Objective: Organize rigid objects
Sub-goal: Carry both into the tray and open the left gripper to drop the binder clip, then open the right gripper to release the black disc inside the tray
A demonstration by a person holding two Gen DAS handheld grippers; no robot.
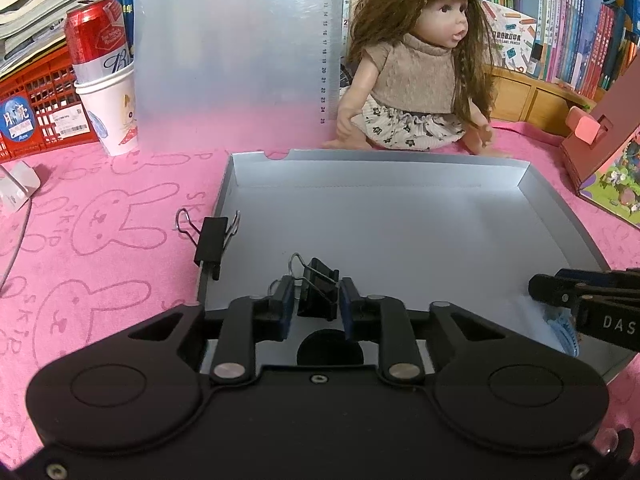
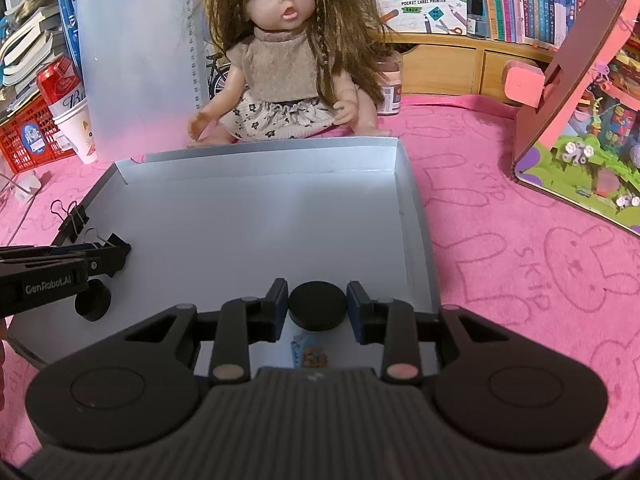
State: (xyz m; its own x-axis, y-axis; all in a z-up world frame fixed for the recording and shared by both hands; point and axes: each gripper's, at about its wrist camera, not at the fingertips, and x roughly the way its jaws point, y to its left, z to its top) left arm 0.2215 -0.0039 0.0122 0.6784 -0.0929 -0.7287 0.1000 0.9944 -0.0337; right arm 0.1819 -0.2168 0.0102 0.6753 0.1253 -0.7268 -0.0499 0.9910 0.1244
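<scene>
Black against the pale floor of the box point(image 1: 400, 232), the binder clip point(image 1: 318, 292) stands between your left gripper point(image 1: 316, 304) fingers in the left wrist view, near the box's front left corner; a second clip point(image 1: 212, 240) is clamped on the left wall. The blue pads point(image 1: 347, 304) sit just off the clip's sides, with a sliver of gap on each, so you look to be letting it go, not pinching it. Spread them clear before you lift, so the wire handles don't snag a pad and tip the clip. In the right wrist view, the black disc point(image 2: 317, 306) lies flat on the box floor near the front right, between your right gripper point(image 2: 317, 308) fingers, which are spread slightly wider than it without pressing. A second disc point(image 2: 94, 304) sits at the left, under the other gripper. Draw straight up and back so nothing slides on the smooth card.
</scene>
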